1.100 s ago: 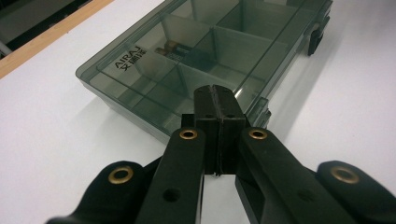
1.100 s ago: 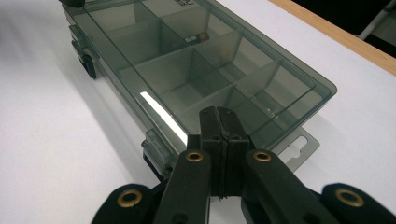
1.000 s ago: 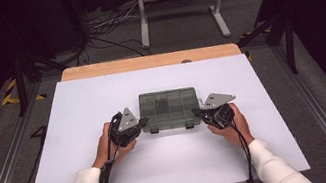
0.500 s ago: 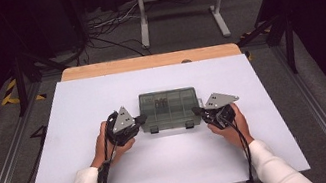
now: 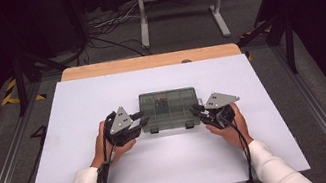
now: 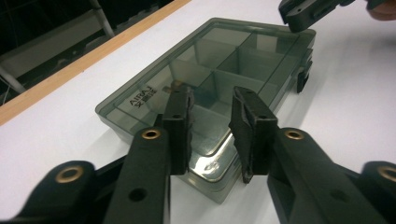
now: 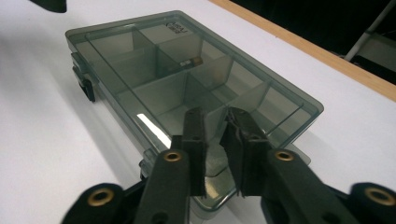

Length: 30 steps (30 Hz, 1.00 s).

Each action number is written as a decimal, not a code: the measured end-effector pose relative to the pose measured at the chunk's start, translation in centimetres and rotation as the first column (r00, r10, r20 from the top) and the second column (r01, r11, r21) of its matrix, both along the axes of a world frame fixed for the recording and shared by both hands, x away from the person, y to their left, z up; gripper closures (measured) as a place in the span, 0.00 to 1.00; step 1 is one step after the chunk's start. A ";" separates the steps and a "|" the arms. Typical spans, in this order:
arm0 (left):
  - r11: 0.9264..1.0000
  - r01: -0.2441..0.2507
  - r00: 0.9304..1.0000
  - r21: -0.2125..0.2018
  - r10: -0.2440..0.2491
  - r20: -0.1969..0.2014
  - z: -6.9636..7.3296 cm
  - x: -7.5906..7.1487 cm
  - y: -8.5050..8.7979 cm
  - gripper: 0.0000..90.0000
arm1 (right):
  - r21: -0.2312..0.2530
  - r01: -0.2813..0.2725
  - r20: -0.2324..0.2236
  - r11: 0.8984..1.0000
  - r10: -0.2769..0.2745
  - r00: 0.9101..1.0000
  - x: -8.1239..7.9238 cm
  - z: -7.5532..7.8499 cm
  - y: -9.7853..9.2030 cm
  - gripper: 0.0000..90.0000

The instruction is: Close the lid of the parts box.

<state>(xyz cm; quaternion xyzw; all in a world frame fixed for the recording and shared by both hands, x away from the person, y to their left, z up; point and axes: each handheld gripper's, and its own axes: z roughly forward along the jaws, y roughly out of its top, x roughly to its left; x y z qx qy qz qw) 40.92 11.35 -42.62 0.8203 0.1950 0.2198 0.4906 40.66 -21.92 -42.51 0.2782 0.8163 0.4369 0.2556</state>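
Organizer box (image 5: 169, 108) lid shut, small item in one compartment; both grippers' jaws just opening, slightly parted, at its ends.

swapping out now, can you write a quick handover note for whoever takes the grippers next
Left gripper: at the left end of the box, jaws just been opening, a gap between them, nothing gripped.
Right gripper: at the box's right end, jaws also just been opening, nothing gripped.
Box: smoky clear plastic, flat on the white table, lid down, two latches on the near side. A small item lies in one middle compartment.
Done: both grippers look to have let go of the box ends.
Left: latches look still closed; likely next is opening them and lifting the lid.
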 end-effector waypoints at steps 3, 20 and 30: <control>1.000 0.001 1.000 -0.003 -0.001 -0.001 -0.1 0.0 0.0 0.64 | 0.010 -0.002 -0.004 1.000 0.002 1.000 0.1 -0.1 0.1 0.73; 0.999 -0.050 0.999 0.023 0.049 0.012 -0.8 0.3 0.0 0.20 | -0.008 0.055 0.023 0.998 -0.054 0.998 0.3 -0.8 0.7 0.25; 0.998 -0.056 0.998 0.035 0.056 0.002 -1.0 0.6 0.0 0.03 | -0.005 0.071 0.018 0.997 -0.071 0.997 0.5 -1.1 1.0 0.10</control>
